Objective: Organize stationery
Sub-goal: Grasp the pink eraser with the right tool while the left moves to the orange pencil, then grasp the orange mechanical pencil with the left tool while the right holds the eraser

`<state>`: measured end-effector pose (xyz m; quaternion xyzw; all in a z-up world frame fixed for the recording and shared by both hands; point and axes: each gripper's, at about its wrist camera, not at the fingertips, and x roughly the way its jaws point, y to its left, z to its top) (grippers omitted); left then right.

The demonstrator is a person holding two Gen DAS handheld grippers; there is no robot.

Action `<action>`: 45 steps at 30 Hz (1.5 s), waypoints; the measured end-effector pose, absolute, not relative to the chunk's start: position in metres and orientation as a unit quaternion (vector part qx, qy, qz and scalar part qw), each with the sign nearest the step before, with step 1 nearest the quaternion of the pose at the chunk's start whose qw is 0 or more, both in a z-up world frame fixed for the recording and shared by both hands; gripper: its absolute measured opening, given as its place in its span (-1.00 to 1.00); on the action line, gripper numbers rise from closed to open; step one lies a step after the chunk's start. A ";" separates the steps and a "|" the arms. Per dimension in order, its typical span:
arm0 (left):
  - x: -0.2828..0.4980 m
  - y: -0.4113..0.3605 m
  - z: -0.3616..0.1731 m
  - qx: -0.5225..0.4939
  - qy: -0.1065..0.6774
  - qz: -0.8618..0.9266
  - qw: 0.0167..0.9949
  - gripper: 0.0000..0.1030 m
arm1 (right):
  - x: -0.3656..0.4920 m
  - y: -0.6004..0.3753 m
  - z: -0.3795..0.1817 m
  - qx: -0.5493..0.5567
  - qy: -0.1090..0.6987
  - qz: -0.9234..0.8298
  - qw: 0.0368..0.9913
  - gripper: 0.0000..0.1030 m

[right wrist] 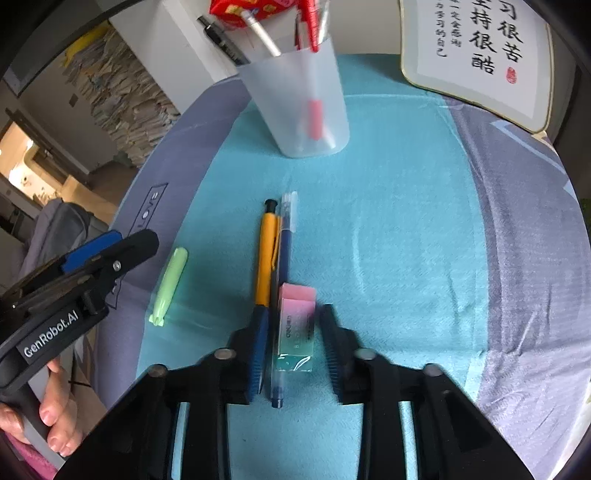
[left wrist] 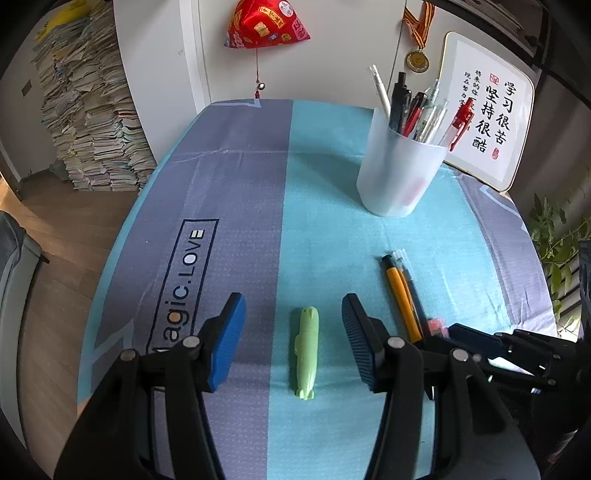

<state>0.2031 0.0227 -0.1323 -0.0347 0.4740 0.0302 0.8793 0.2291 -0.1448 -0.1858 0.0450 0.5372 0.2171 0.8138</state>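
A light green pen-shaped item (left wrist: 306, 354) lies on the cloth between the open jaws of my left gripper (left wrist: 293, 332); it also shows in the right wrist view (right wrist: 169, 286). An orange pen (right wrist: 266, 254) and a dark blue pen (right wrist: 283, 266) lie side by side, also visible in the left wrist view (left wrist: 403, 299). A pink and green eraser (right wrist: 296, 326) lies between the open jaws of my right gripper (right wrist: 293, 343), untouched. A frosted cup (left wrist: 400, 166) holds several pens, and it also shows at the back in the right wrist view (right wrist: 301, 99).
A blue and grey cloth (left wrist: 240, 192) covers the table. A framed calligraphy board (left wrist: 487, 110) leans behind the cup. A red ornament (left wrist: 264, 24) hangs on the wall. Stacked books (left wrist: 96, 110) stand on the floor at left. A plant (left wrist: 557, 236) is at right.
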 end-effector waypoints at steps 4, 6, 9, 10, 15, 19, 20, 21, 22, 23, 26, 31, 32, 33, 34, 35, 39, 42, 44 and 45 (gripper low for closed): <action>0.205 0.015 -0.134 -0.028 0.479 0.018 0.877 0.03 | 0.227 -0.159 -0.180 0.054 0.522 0.193 0.829 -0.57; 0.209 0.007 -0.136 -0.022 0.482 0.011 0.876 0.03 | 0.226 -0.166 -0.176 0.048 0.516 0.174 0.838 -0.57; 0.218 -0.008 -0.141 -0.012 0.490 0.003 0.872 0.03 | 0.227 -0.178 -0.170 0.029 0.506 0.131 0.852 -0.57; 0.222 -0.014 -0.144 -0.012 0.494 0.000 0.869 0.03 | 0.225 -0.179 -0.169 0.016 0.502 0.115 0.857 -0.57; 0.239 -0.027 -0.155 -0.007 0.508 0.012 0.861 0.00 | 0.224 -0.183 -0.172 -0.027 0.498 0.084 0.863 -0.57; 0.251 -0.024 -0.163 -0.036 0.528 0.016 0.848 0.04 | 0.224 -0.188 -0.178 -0.013 0.511 0.098 0.854 -0.58; 0.253 -0.023 -0.163 -0.040 0.530 0.020 0.847 0.03 | 0.225 -0.189 -0.179 -0.009 0.513 0.099 0.853 -0.58; 0.254 -0.023 -0.164 -0.043 0.531 0.022 0.846 0.02 | 0.226 -0.190 -0.180 -0.005 0.514 0.101 0.852 -0.58; 0.255 -0.021 -0.163 -0.046 0.533 0.026 0.845 0.01 | 0.229 -0.188 -0.182 -0.003 0.515 0.102 0.851 -0.58; 0.255 -0.019 -0.163 -0.051 0.534 0.027 0.844 -0.05 | 0.229 -0.189 -0.182 0.000 0.515 0.104 0.851 -0.58; 0.255 -0.013 -0.166 -0.061 0.542 0.031 0.837 -0.07 | 0.230 -0.190 -0.182 0.005 0.516 0.108 0.850 -0.58; 0.258 -0.006 -0.167 -0.095 0.552 0.027 0.828 -0.07 | 0.229 -0.192 -0.182 0.013 0.516 0.111 0.849 -0.58; 0.259 -0.005 -0.166 -0.107 0.552 0.021 0.827 -0.05 | 0.229 -0.193 -0.182 0.016 0.516 0.113 0.849 -0.58; 0.258 -0.005 -0.164 -0.117 0.550 0.015 0.827 -0.04 | 0.230 -0.195 -0.183 0.021 0.518 0.114 0.848 -0.58; 0.257 -0.006 -0.163 -0.119 0.546 0.011 0.829 -0.04 | 0.231 -0.198 -0.182 0.032 0.520 0.117 0.846 -0.57; 0.258 -0.008 -0.161 -0.117 0.543 0.009 0.832 -0.04 | 0.231 -0.200 -0.182 0.039 0.521 0.119 0.844 -0.58; 0.261 -0.018 -0.163 -0.095 0.544 0.016 0.834 -0.05 | 0.230 -0.209 -0.181 0.060 0.523 0.119 0.842 -0.57; 0.267 -0.020 -0.170 -0.109 0.557 0.007 0.823 -0.05 | 0.228 -0.211 -0.181 0.061 0.522 0.117 0.843 -0.57; 0.266 -0.025 -0.169 -0.097 0.550 0.017 0.829 -0.07 | 0.228 -0.212 -0.182 0.064 0.523 0.117 0.842 -0.57; 0.269 -0.026 -0.170 -0.095 0.551 0.020 0.829 -0.07 | 0.228 -0.212 -0.183 0.065 0.524 0.118 0.841 -0.57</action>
